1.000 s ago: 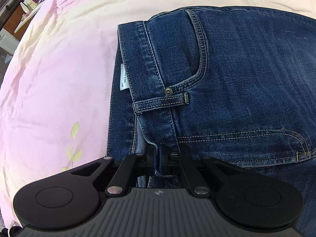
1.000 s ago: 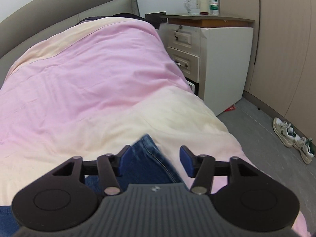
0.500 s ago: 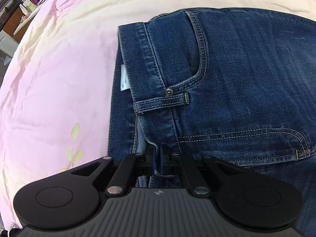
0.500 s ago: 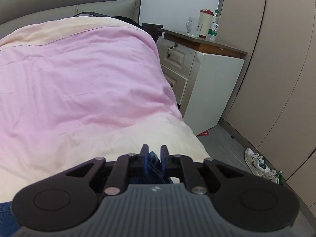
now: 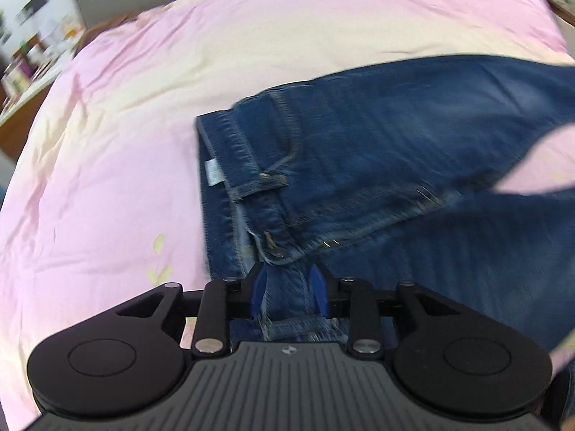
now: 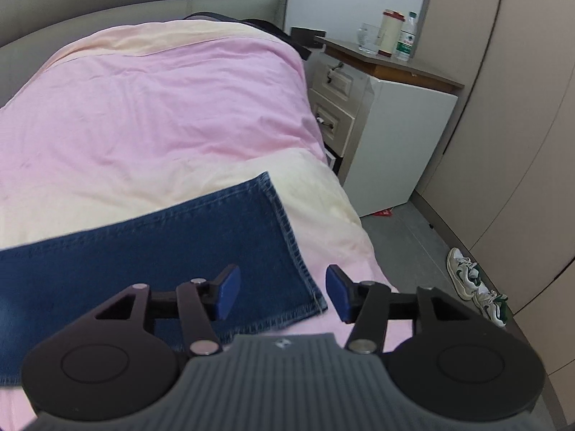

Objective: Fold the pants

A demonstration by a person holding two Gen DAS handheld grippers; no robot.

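Both released: left gripper [image 5: 285, 292] narrow-open over waistband, right gripper [image 6: 284, 296] wide; jeans [image 5: 395, 165] stretched waistband-left, hem-right.

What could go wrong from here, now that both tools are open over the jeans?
1. The jeans hem lies close to the side of the bed, so a careless drag by the right tool could pull it over the edge.
2. The left tool straddles the waistband with its jaws apart; closing there may pinch only one layer.
3. The left view is blurred, so aiming is uncertain.
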